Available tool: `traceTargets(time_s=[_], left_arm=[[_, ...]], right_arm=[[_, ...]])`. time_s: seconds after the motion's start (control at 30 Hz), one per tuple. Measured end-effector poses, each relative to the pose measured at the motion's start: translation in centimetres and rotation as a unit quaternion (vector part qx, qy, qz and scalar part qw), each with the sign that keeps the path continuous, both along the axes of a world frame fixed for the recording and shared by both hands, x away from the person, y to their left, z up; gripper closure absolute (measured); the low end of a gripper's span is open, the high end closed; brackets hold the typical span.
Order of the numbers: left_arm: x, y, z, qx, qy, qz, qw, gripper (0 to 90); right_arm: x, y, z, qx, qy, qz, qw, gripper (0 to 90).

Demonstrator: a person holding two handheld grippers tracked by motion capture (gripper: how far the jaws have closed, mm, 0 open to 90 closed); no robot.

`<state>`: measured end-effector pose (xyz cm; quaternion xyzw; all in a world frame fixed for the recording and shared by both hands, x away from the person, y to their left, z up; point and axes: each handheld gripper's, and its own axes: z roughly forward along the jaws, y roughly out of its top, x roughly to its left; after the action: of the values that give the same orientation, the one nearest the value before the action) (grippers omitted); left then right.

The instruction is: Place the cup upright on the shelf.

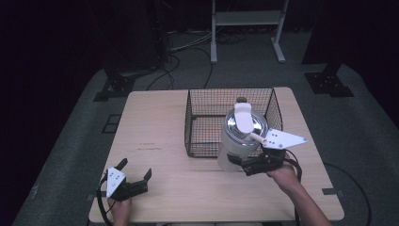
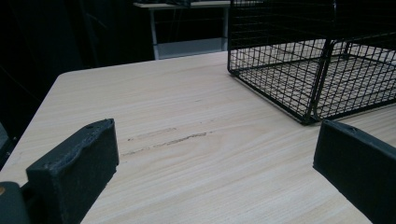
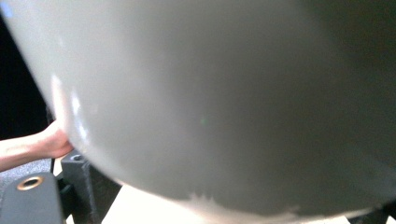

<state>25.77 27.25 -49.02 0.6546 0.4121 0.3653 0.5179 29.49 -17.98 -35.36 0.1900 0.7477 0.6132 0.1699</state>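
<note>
A white jug (image 1: 235, 143) with a shiny metal lid (image 1: 244, 123) and a white handle across its top leans at the near right corner of the black wire basket (image 1: 207, 101). My right gripper (image 1: 241, 165) is shut on the jug's lower body from the near side. In the right gripper view the jug's pale wall (image 3: 210, 93) looms very close, with one of the fingers (image 3: 81, 184) at the lower left. My left gripper (image 1: 136, 168) stands open near the table's front left corner. Nothing lies between its jaws (image 2: 215, 172).
The light wooden table (image 1: 155, 122) has a faint dark scratch (image 2: 163, 140) ahead of the left gripper. The basket (image 2: 299, 70) has nothing in it. A hand (image 3: 46, 142) shows far off at the left of the right gripper view. Cables and a white frame (image 1: 247, 28) are on the floor beyond.
</note>
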Motion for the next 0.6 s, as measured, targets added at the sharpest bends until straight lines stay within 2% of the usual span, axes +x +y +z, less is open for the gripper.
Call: traceTargets(time_s=[0.1,0.4,0.6], left_arm=[[0.0,0.0,0.0,0.001,-0.001,-0.001,1.0000,0.0],[0.0,0.0,0.0,-0.002,-0.002,0.000,1.0000,0.0],[0.0,0.1,0.0,-0.001,0.000,0.000,1.0000,0.0]], right_arm=[[0.5,0.3,0.6,-0.003,-0.003,-0.001,1.0000,9.5],[3.9,1.6,2.8,-0.005,-0.007,-0.009,0.9999,9.5],[5.7,2.2,3.4,-0.014,-0.008,-0.018,0.9997,9.5]])
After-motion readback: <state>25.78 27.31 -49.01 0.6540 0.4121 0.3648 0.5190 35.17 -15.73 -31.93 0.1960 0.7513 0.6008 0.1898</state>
